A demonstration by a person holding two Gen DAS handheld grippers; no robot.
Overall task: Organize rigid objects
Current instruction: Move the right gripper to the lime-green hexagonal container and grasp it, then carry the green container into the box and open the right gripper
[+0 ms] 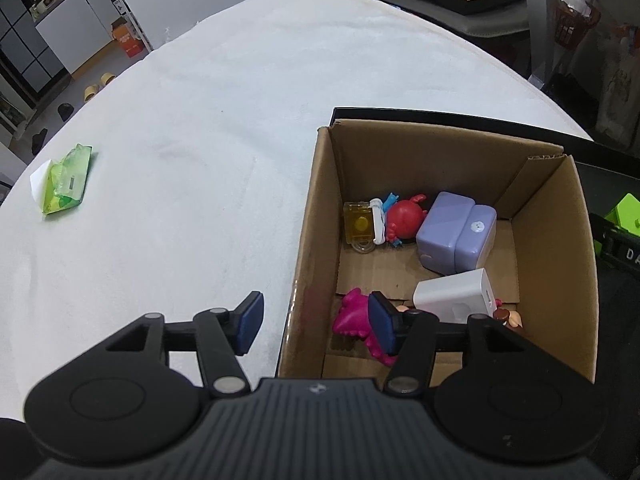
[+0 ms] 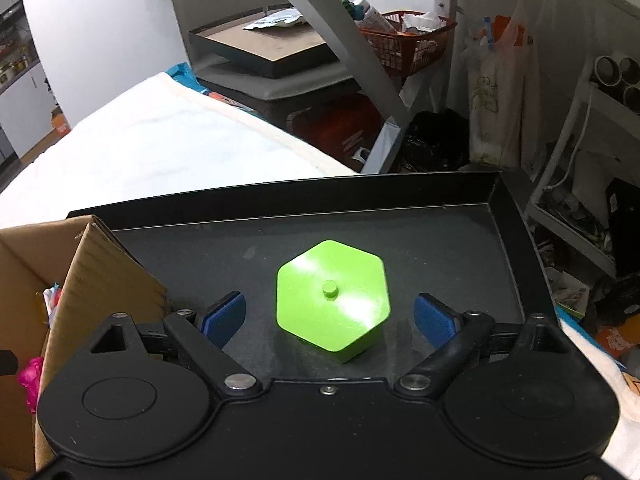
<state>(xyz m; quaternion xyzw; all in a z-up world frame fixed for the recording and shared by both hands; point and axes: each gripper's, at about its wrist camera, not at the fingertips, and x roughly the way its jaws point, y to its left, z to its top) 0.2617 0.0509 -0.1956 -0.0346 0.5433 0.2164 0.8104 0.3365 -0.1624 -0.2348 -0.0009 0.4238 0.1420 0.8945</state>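
A cardboard box (image 1: 316, 216) stands on the white table and holds several toys: a purple block (image 1: 456, 234), a white block (image 1: 452, 294), a red figure (image 1: 404, 216), a yellow piece (image 1: 360, 226) and a pink dinosaur (image 1: 354, 314). My left gripper (image 1: 316, 322) is open and empty, straddling the box's left wall. A green hexagonal container (image 2: 334, 294) with a small knob stands on a black tray (image 2: 496, 196). My right gripper (image 2: 330, 318) is open, its pads on either side of the container, apart from it.
A green packet (image 1: 66, 178) lies on the white cloth at the left. The box corner (image 2: 96, 264) stands left of the green container. Shelves, a red basket (image 2: 404, 44) and bags crowd the floor beyond the table's far edge.
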